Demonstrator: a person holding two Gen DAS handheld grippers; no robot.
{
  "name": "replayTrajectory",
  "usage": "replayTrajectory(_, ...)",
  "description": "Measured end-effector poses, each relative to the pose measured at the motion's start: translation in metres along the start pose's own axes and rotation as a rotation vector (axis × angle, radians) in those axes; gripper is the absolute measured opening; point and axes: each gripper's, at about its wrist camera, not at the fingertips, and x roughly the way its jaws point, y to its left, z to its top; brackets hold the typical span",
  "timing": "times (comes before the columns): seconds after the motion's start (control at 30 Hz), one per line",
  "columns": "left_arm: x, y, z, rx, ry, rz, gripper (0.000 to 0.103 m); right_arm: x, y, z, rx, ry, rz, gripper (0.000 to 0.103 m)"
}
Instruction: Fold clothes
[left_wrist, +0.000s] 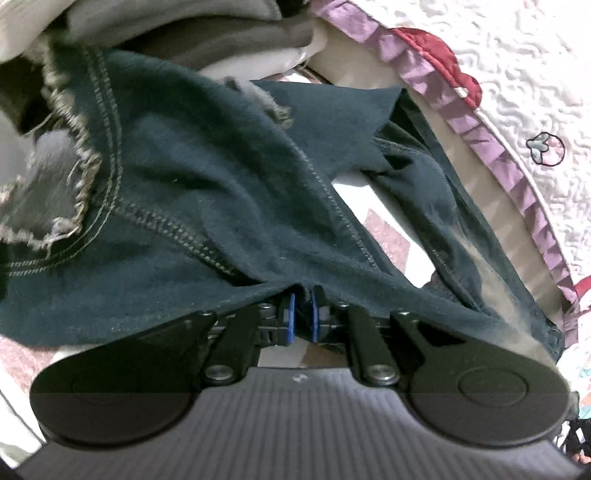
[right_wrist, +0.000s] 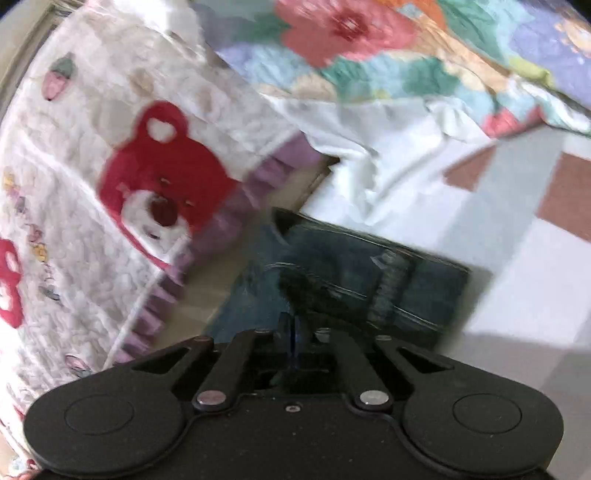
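Dark blue denim shorts (left_wrist: 207, 184) with frayed hems and pale stitching fill the left wrist view, draped over my left gripper (left_wrist: 301, 314). Its blue-padded fingers are shut on a fold of the denim. In the right wrist view the same denim shorts (right_wrist: 354, 269) hang in front of my right gripper (right_wrist: 293, 325), blurred by motion. Its fingers are pressed together on the denim's edge. The fingertips of both grippers are hidden under the cloth.
A white quilt with red bears and a purple ruffled edge (right_wrist: 122, 192) lies to the left; it also shows in the left wrist view (left_wrist: 517, 110). A floral blanket (right_wrist: 406, 48) lies at the back. A checked sheet (right_wrist: 535, 221) is under the shorts. Grey and white clothes (left_wrist: 184, 26) are piled behind.
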Motion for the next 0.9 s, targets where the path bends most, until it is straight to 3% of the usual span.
replayTrajectory(0.17, -0.018, -0.002, -0.008, 0.032, -0.047, 0.002, 0.01, 0.001, 0.009, 0.0, -0.028, 0.012, -0.005, 0.004)
replayTrajectory(0.23, -0.029, 0.0, -0.008, 0.041, -0.074, -0.016, 0.013, 0.0, 0.01, 0.001, -0.013, 0.028, 0.001, 0.012)
replayTrajectory(0.3, -0.035, 0.002, -0.006, 0.051, -0.09, -0.024, 0.02, -0.002, 0.008, 0.001, 0.013, 0.051, 0.02, 0.014)
replayTrajectory(0.33, -0.035, 0.004, -0.005, 0.048, -0.092, -0.023, 0.022, -0.001, 0.007, 0.0, 0.025, 0.063, 0.027, 0.022)
replayTrajectory(0.37, -0.034, 0.006, -0.004, 0.033, -0.086, -0.021, 0.027, 0.001, 0.006, -0.003, 0.035, 0.081, 0.025, 0.04)
replayTrajectory(0.43, -0.03, 0.011, -0.003, -0.016, -0.068, -0.028, 0.032, 0.006, 0.005, -0.007, 0.056, 0.119, 0.015, 0.053)
replayTrajectory(0.53, -0.022, 0.017, -0.004, -0.088, -0.039, -0.057, 0.043, 0.009, 0.005, -0.012, 0.065, 0.164, -0.017, 0.057)
replayTrajectory(0.6, -0.016, 0.017, -0.004, -0.085, -0.028, -0.053, 0.052, 0.004, 0.003, -0.019, 0.095, 0.195, -0.056, 0.058)
replayTrajectory(0.73, -0.01, 0.017, 0.0, -0.073, -0.031, -0.051, 0.054, -0.003, 0.0, -0.034, 0.162, 0.249, -0.003, 0.063)
replayTrajectory(0.8, -0.007, 0.018, 0.002, -0.075, -0.038, -0.052, 0.056, 0.004, 0.001, -0.037, 0.143, 0.247, -0.018, 0.063)
replayTrajectory(0.83, -0.006, 0.02, 0.002, -0.088, -0.048, -0.057, 0.056, -0.001, 0.008, -0.037, 0.079, 0.202, -0.018, 0.057)
replayTrajectory(0.87, -0.005, 0.021, 0.003, -0.1, -0.061, -0.056, 0.052, -0.006, 0.016, -0.038, 0.014, 0.156, -0.017, 0.021)
replayTrajectory(0.9, -0.007, 0.022, 0.003, -0.106, -0.08, -0.039, 0.021, -0.011, 0.023, -0.039, -0.051, 0.11, -0.016, 0.014)
